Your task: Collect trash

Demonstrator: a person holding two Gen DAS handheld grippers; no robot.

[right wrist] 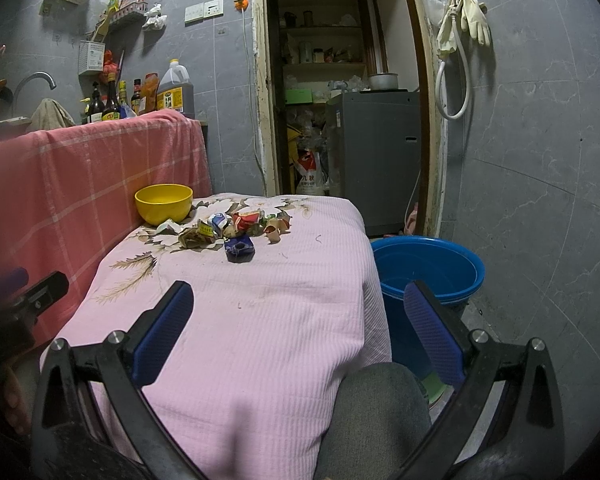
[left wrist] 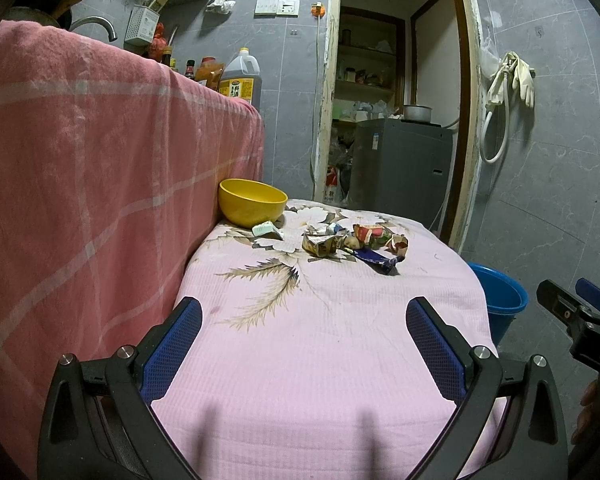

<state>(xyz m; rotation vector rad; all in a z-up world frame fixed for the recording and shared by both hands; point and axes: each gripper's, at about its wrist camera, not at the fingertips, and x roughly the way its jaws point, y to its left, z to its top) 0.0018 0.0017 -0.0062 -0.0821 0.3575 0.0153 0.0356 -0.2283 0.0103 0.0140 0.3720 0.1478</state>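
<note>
- My left gripper [left wrist: 304, 322] hangs over the near end of the worktop [left wrist: 320, 360], jaws spread wide with nothing between the blue pads.
- My right gripper [right wrist: 300, 308] sits at the worktop's near right corner, jaws just as wide and empty; one finger is over the pink cloth [right wrist: 260, 320], the other over the blue bucket [right wrist: 428, 264].
- A grey-clad knee [right wrist: 376, 412] shows low in the right wrist view, under that gripper.
- The cloth covers the whole worktop: ribbed pink, with a feather and flower print toward the far end and a few dark specks in the middle.
- The bucket stands on the floor just beside the worktop's right edge.
- The trash [left wrist: 354, 242] lies in a loose heap at the far end of the worktop: crumpled wrappers in tan, red and white, with a dark blue wrapper [right wrist: 239, 249] nearest me.
- A yellow bowl [left wrist: 252, 202] stands at the far left corner, just left of the heap, against the red checked cloth [left wrist: 92, 168] draped over a higher counter.
- On that counter I can see a tap [right wrist: 36, 82], dark bottles [right wrist: 110, 104] and a big oil jug [right wrist: 175, 90].
- The far wall is grey tile, with hanging baskets, switches and an orange plug.
- An open doorway leads to shelves and a grey appliance [right wrist: 374, 160] with a pot on top.
- Pale gloves [right wrist: 466, 18] and a white hose hang right of the door.
</note>
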